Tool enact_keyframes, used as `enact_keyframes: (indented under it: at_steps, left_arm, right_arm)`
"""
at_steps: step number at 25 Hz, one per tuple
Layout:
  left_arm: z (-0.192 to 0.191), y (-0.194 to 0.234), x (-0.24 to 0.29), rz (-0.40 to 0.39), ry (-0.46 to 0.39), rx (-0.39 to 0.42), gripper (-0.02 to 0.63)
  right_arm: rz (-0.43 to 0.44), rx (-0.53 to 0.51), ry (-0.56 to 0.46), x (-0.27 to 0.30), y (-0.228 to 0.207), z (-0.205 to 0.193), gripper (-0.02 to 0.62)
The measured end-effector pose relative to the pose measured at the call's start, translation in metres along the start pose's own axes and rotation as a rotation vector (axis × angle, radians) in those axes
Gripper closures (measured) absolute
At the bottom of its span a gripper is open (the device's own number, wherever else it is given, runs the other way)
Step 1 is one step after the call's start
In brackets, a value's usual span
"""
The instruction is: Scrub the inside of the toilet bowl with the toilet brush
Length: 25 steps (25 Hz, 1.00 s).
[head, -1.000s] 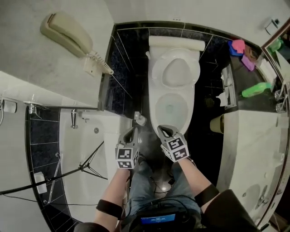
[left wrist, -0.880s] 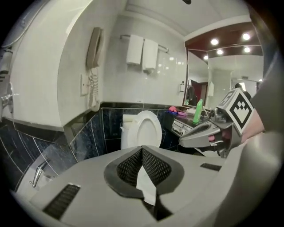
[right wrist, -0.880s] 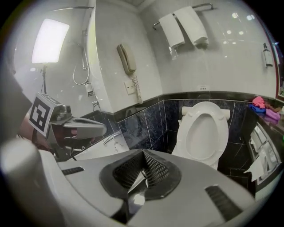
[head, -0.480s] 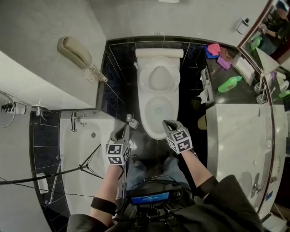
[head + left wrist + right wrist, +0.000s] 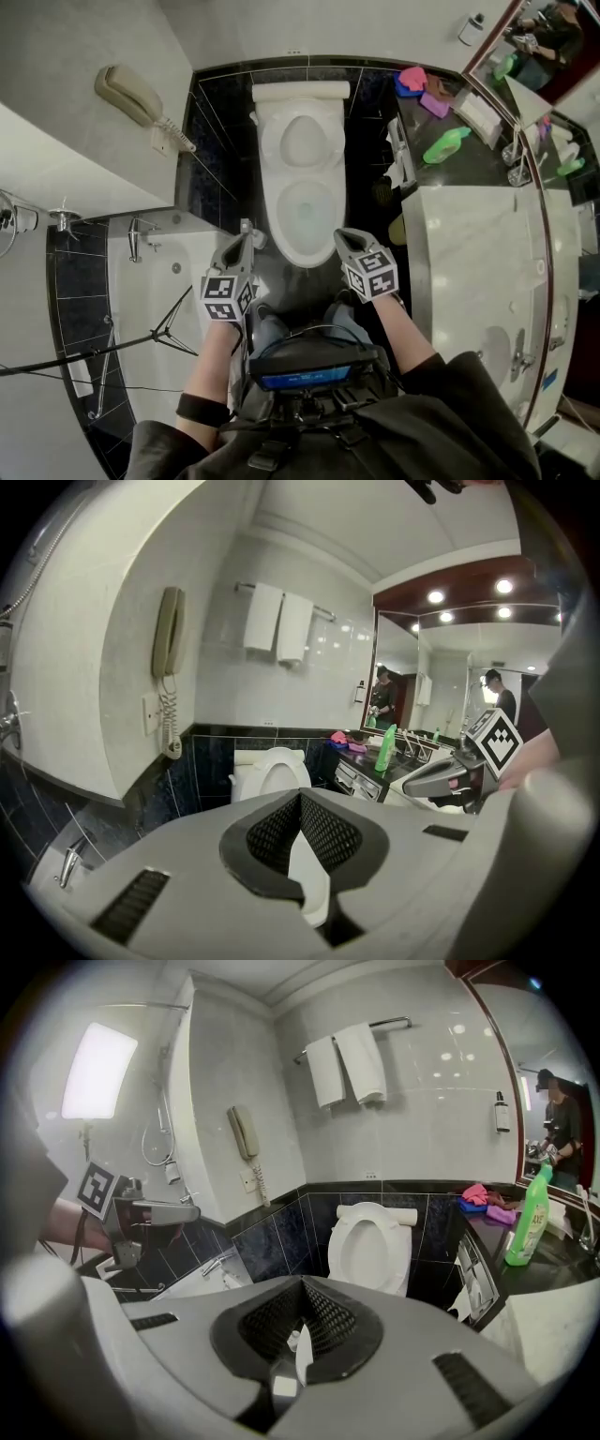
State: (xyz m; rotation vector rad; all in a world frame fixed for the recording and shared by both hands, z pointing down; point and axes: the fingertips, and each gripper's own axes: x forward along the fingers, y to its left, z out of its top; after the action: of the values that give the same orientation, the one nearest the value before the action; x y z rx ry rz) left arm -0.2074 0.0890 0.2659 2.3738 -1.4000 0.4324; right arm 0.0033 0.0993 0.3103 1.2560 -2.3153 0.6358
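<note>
The white toilet [image 5: 298, 187] stands against the black tiled wall with its lid and seat up and the bowl [image 5: 305, 214] uncovered. A small white and grey thing, perhaps the brush in its holder [image 5: 247, 229], stands on the floor at the toilet's left front corner. My left gripper [image 5: 241, 241] hovers just short of it, shut and empty. My right gripper [image 5: 345, 237] hangs at the bowl's right front, shut with nothing held. The toilet [image 5: 270, 767] shows far beyond the meeting pads in the left gripper view, and the same toilet [image 5: 371, 1239] appears in the right gripper view.
A bathtub [image 5: 159, 281] with taps lies to the left, and a stand's legs and a cable cross it. A wall phone [image 5: 131, 94] hangs at the upper left. On the right are a marble counter [image 5: 469, 244], a green bottle [image 5: 444, 144], pink cloths [image 5: 412, 79] and a bin [image 5: 397, 229].
The head view has drawn back, so the toilet sits higher and further left in frame. Both grippers drifted left with it, still shut and empty.
</note>
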Motion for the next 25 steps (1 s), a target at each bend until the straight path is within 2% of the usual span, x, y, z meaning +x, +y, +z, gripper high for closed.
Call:
enact_keyframes:
  at_steps: [9,25]
  left_arm:
    - [0.007,-0.015,0.0,-0.022,-0.003,0.013,0.601]
    - [0.0,-0.019,-0.016,-0.001,0.001,-0.013,0.601]
  right_arm:
    - [-0.022,0.006,0.009,-0.012,-0.001,-0.004,0.595]
    - [-0.027,0.009,0.005,-0.02,-0.007,-0.011,0.595]
